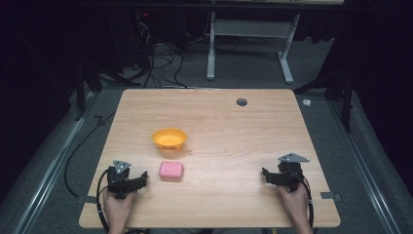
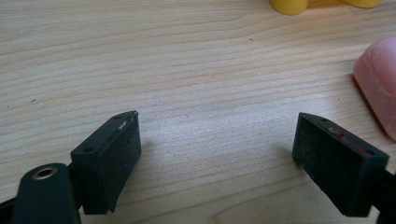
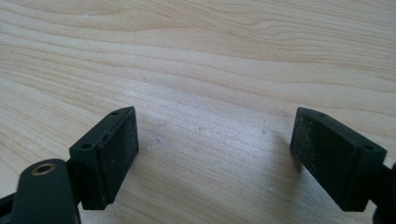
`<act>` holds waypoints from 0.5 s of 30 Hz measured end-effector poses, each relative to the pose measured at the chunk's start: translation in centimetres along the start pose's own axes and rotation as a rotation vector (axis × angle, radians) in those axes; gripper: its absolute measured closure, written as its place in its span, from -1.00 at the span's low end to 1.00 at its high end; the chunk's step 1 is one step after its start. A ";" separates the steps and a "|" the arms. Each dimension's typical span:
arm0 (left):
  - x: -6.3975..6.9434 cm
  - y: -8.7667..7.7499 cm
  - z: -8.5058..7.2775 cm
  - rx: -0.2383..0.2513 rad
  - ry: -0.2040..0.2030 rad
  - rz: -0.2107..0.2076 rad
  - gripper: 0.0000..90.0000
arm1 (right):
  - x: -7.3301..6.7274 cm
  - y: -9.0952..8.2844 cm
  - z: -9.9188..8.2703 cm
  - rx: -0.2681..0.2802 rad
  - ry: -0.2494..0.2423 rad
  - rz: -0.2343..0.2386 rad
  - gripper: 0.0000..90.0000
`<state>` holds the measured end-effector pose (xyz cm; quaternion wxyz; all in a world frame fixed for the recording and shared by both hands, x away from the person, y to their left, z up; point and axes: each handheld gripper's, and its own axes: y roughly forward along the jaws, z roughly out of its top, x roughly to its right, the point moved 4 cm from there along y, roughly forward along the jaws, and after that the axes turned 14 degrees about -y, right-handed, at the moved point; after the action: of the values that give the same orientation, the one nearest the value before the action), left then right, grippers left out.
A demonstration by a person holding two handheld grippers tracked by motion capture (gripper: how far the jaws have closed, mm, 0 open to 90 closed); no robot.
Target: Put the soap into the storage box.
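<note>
— Both my grippers sit near the front edge of the table (image 1: 209, 204), one toward each front corner. My left gripper (image 1: 141, 179) has its jaws spread with nothing but bare wood between them, and my right gripper (image 1: 267, 174) is the same: wide apart, holding nothing.

— Where is the thing you're after?

— That pink soap bar (image 1: 171, 170) lies flat just beside my left gripper, on its right, a little back from the front edge. From the left gripper view the soap (image 2: 380, 84) sits off to the right, outside the jaws. Behind it, toward the middle of the table, stands the yellow bowl (image 1: 169, 139), apart from the soap.

— What could go wrong?

— As I judge it, the soap is off my left gripper's line, so if I push straight ahead I'd close on air or clip its corner and shove it away. Its rounded edges look slick; a pinch too near one end could let it squirt out. If I carry it low toward the bowl, I might knock the light bowl and slide it.
</note>
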<state>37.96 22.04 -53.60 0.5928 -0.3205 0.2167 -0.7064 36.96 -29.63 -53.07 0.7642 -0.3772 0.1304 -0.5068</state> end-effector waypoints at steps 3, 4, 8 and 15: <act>0.0 0.0 0.0 0.000 0.000 0.000 -0.65 | 0.0 0.0 0.0 0.001 -0.001 0.000 -0.64; 0.0 0.0 0.0 0.000 0.000 -0.001 -0.65 | 0.0 0.0 0.0 0.001 -0.001 0.000 -0.63; 0.0 0.0 0.0 0.000 0.001 -0.002 -0.65 | 0.0 0.0 0.0 0.002 -0.002 0.001 -0.63; 0.0 0.1 0.1 0.001 -0.002 -0.001 -0.65 | 0.0 0.0 0.0 0.004 -0.008 0.004 -0.63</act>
<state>38.04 21.98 -53.60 0.5930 -0.3211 0.2156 -0.7062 36.91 -29.60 -53.06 0.7663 -0.3776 0.1271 -0.5040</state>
